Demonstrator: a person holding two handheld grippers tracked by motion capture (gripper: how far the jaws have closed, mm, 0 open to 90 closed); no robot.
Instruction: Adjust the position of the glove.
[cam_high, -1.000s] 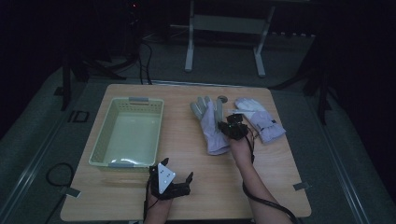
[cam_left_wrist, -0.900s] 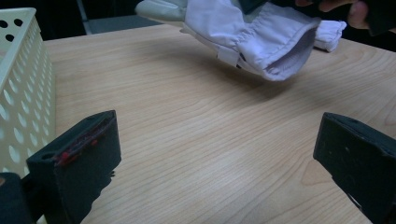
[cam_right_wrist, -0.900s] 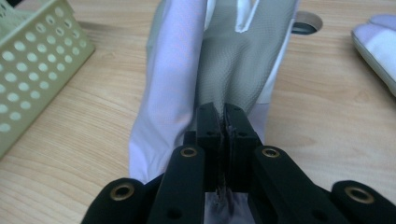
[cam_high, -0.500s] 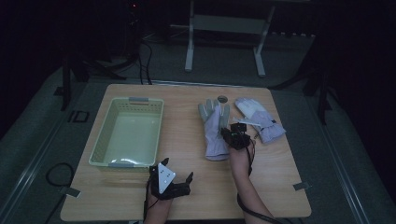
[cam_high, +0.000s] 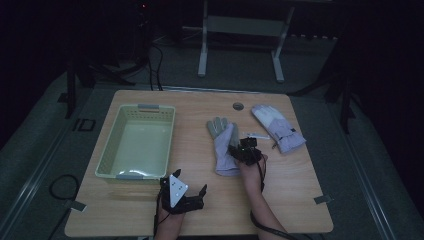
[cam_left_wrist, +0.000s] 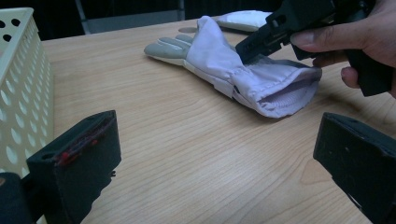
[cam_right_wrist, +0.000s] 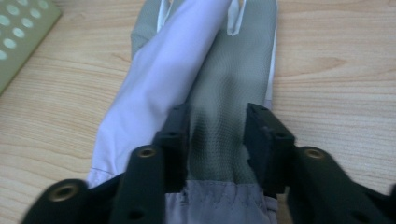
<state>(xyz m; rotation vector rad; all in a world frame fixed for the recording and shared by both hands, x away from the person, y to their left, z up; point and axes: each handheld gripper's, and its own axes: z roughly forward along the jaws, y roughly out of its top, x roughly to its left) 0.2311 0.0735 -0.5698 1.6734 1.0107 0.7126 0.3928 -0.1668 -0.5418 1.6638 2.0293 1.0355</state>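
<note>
Right now the right gripper (cam_high: 239, 148) is down over the near glove (cam_high: 223, 145), which lies flat on the wooden surface (cam_high: 200, 200) just right of the pale green basket (cam_high: 112, 157), its cuff toward the person. In the right gripper view its jaws have just been opening and stand apart on either side of the glove's grey palm (cam_right_wrist: 224, 93) near the cuff, the cloth between them and not pinched. A second glove (cam_high: 278, 128) lies farther right, near the surface's back edge, well apart from the first. The left gripper (cam_high: 187, 195) rests low at the near edge, by the basket's front corner, its jaws spread wide and holding nothing, pointed toward the near glove's open cuff (cam_left_wrist: 285, 95)
</note>
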